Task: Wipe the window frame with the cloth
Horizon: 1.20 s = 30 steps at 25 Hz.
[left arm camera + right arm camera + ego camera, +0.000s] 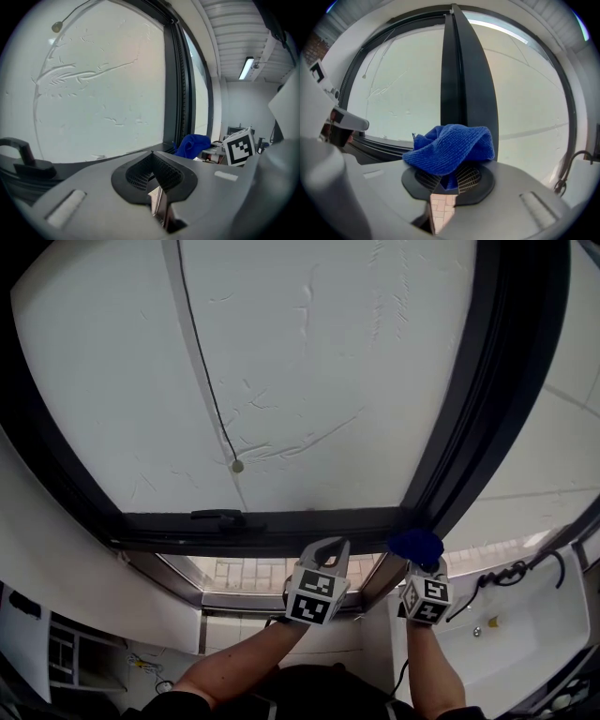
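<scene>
Cloth [450, 147], blue, nubby microfibre, bunched in a soft lump, is being pinched at its lower fold by the right gripper [450, 180], whose jaws are closing on it, and is sitting up against the dark, smooth window frame [469, 409] at the corner where the upright is meeting the bottom bar. Left gripper [328, 545] is hovering just beside it under the bottom bar, its ribbed jaws pressing together with nothing between them. Both forearms are reaching up, with the frosted, scratched pane [309, 362] filling the frame above.
</scene>
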Tool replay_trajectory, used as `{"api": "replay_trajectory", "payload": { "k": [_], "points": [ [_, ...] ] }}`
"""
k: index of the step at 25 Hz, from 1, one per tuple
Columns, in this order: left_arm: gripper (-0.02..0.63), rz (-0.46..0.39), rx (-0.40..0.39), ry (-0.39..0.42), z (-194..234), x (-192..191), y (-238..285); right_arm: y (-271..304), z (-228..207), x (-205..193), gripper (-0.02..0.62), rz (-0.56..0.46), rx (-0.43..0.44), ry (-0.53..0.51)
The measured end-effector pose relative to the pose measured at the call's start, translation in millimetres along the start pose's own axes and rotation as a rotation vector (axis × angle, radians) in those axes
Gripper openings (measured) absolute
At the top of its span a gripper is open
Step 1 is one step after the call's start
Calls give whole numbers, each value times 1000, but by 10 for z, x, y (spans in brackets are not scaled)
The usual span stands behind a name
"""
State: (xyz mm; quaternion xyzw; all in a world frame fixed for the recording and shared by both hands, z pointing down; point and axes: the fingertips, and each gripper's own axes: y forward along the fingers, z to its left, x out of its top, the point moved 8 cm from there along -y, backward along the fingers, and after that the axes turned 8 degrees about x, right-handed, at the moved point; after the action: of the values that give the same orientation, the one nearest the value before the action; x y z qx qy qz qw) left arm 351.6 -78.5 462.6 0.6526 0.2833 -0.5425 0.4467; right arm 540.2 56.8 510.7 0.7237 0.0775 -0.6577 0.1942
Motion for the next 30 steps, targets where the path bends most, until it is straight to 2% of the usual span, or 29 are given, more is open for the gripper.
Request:
{"api": "replay_trajectory", "payload": {
  "k": [3, 8, 12, 18, 23, 30],
  "points": [
    [-6, -2, 17, -12, 35, -16, -54, -1, 6, 18, 61, -68, 54, -6],
    [-6, -21, 69, -15, 172, -11, -217, -26, 276, 281, 61, -109, 167, -51],
    [-6, -26, 131, -48, 260, -36, -384, -51, 541, 474, 61, -129, 275, -55],
    [-6, -58, 206, -51, 426, -40, -751, -21, 985, 484, 61, -123, 447, -58],
    [-6, -82, 232, -76, 741, -110, -1212, -166, 1494, 545, 61, -119, 504, -54],
    [-6, -150, 291, -51, 1489, -122, -2021, -354, 2351, 701, 61, -140, 524, -27]
  ]
}}
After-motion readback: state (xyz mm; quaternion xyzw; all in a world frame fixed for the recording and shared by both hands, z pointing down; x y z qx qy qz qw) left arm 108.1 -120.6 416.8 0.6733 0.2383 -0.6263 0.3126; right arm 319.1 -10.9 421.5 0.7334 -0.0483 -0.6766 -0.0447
